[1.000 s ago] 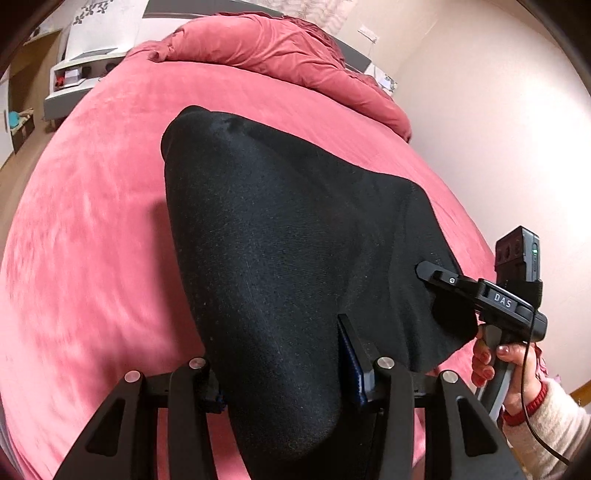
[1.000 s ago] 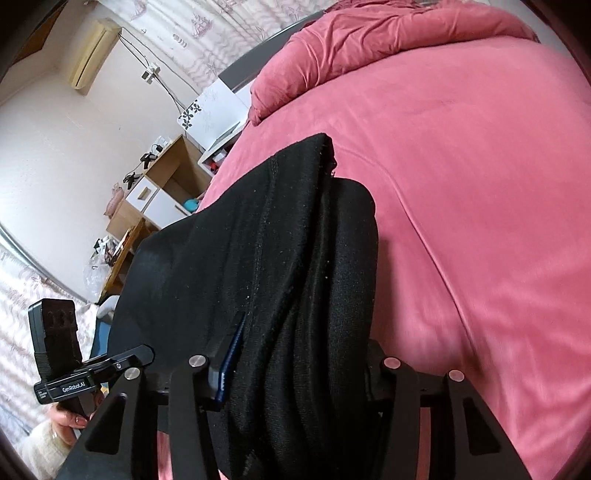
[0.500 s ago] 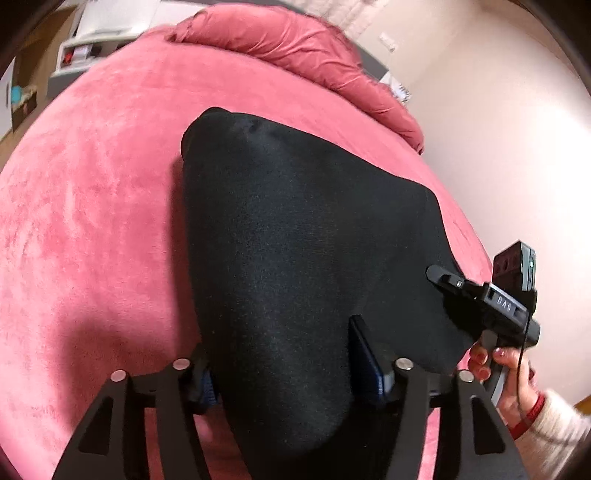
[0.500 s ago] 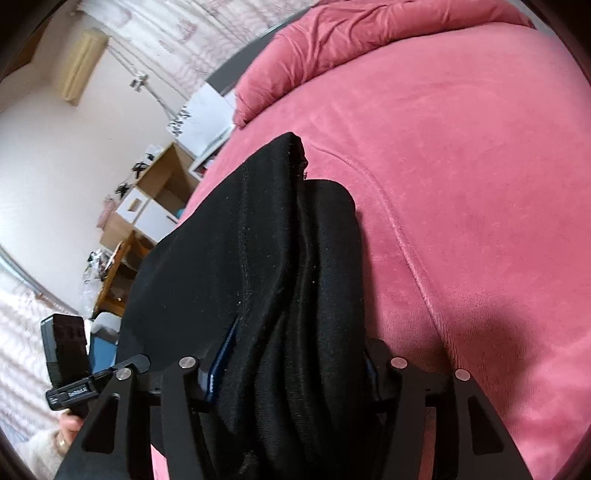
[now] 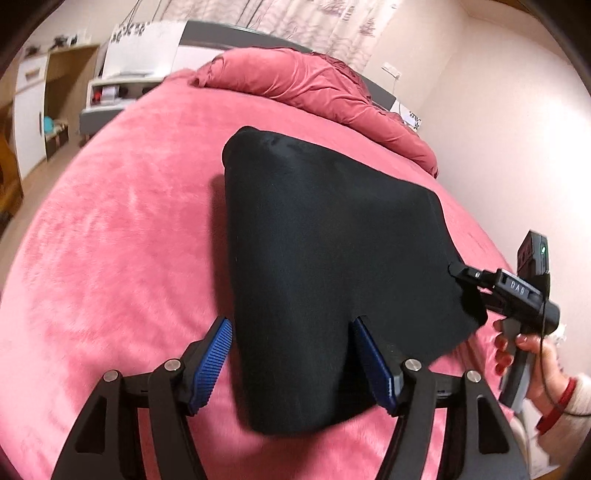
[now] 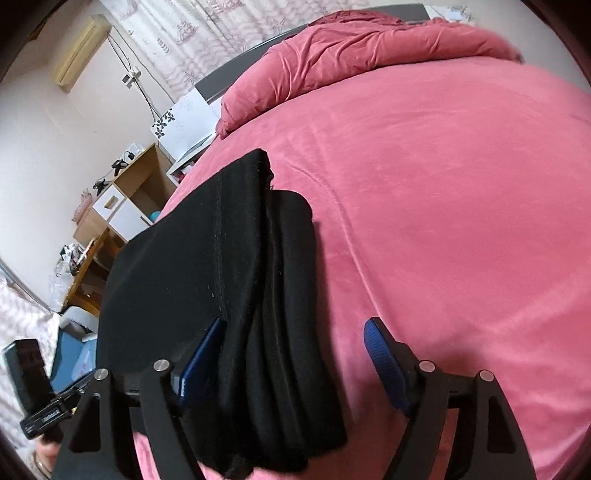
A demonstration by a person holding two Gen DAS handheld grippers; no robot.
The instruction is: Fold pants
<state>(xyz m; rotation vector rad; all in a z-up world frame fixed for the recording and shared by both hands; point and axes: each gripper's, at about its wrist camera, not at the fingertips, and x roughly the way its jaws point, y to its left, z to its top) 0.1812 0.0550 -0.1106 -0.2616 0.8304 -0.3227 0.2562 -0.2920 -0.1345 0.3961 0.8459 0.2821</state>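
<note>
Left wrist view: both grippers — left [image 5: 291, 354], right [image 6: 295, 354] — are opening, releasing the folded pants [image 5: 332, 258] lying on the bed [image 5: 110, 240] toward 12 o'clock.

Pretty clearly a bedroom at home. Big bed [image 5: 110, 240] in pink, rumpled duvet [image 6: 369, 48], patterned curtains [image 6: 221, 33], wooden shelves [image 6: 136, 184].

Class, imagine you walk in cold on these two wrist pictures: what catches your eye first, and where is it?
First, the folded black pants lying in the middle of the pink bed cover. Next, the blue-padded left gripper and right gripper, each straddling a near corner of the pants with jaws opening. Last, the crumpled pink duvet heaped at the bed's far end.
</note>
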